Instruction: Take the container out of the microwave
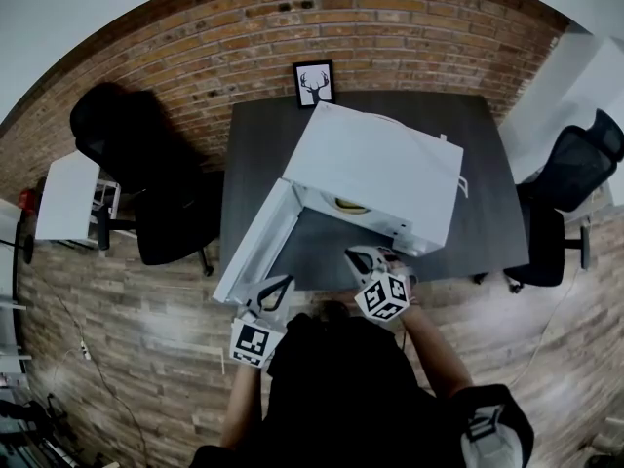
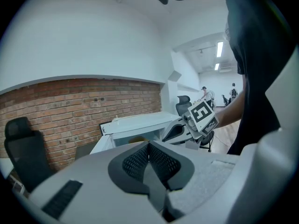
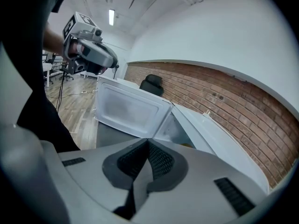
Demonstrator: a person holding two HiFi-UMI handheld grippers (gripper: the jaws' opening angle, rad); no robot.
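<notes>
Currently I hold left gripper (image 2: 148,144) and right gripper (image 3: 148,142) before the microwave (image 1: 380,164), fingers closed, empty. Container (image 1: 349,204) sits inside.

Brick wall (image 1: 409,18) across top, wood floor (image 1: 127,330) lower left, dark table (image 1: 487,193) centre, black chairs (image 1: 136,154) either side, framed picture (image 1: 314,83) top centre.

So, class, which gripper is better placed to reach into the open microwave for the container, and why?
Right, probably. The right gripper sits before the open microwave, facing the container. The left gripper is by the open door, at its far edge, off to the side. Both are shut.
</notes>
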